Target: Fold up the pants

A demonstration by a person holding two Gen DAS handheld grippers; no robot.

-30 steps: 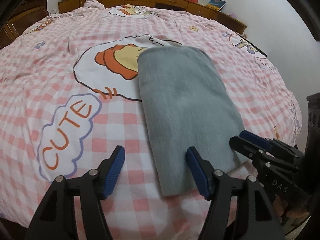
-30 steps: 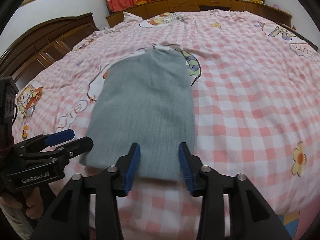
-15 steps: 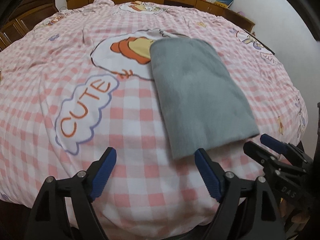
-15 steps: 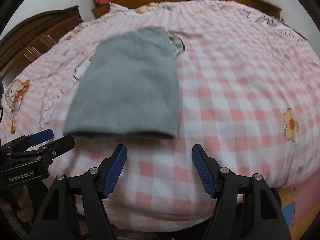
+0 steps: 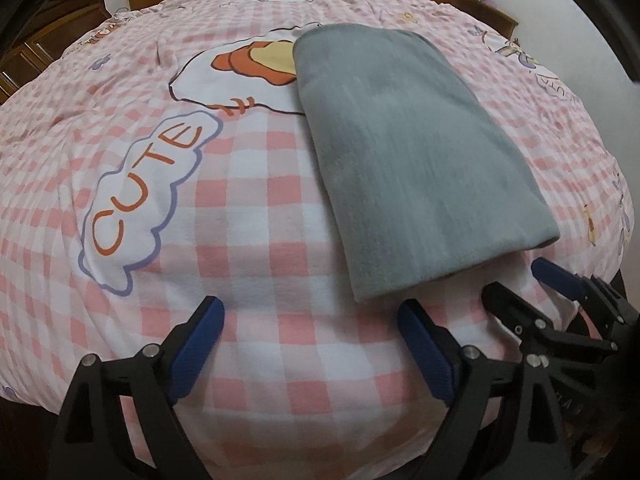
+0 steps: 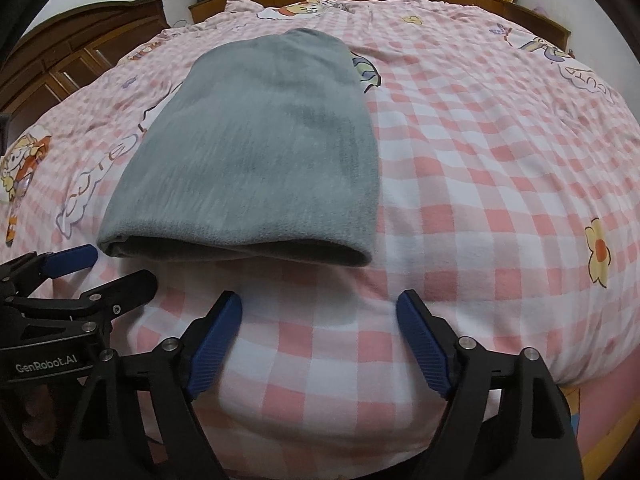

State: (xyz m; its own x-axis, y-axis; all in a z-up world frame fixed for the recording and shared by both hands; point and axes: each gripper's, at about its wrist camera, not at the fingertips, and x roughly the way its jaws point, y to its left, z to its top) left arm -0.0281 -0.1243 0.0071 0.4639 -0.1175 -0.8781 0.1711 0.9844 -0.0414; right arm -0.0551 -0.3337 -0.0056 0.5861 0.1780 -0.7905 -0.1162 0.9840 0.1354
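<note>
Grey pants (image 6: pixel 256 160) now released, both tongs spread wider.

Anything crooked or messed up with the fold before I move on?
Nothing stands out. The grey pants lie flat in a compact fold on the checked bedspread, edges roughly even. Left gripper and right gripper are open, clear of the cloth.

The folded grey fleece pants (image 6: pixel 256 152) lie flat on the pink checkered bed (image 6: pixel 480 184). Both grippers stand before its near edge, the left gripper (image 5: pixel 310 344) beside the right gripper (image 6: pixel 320 340), apart from it.
</note>
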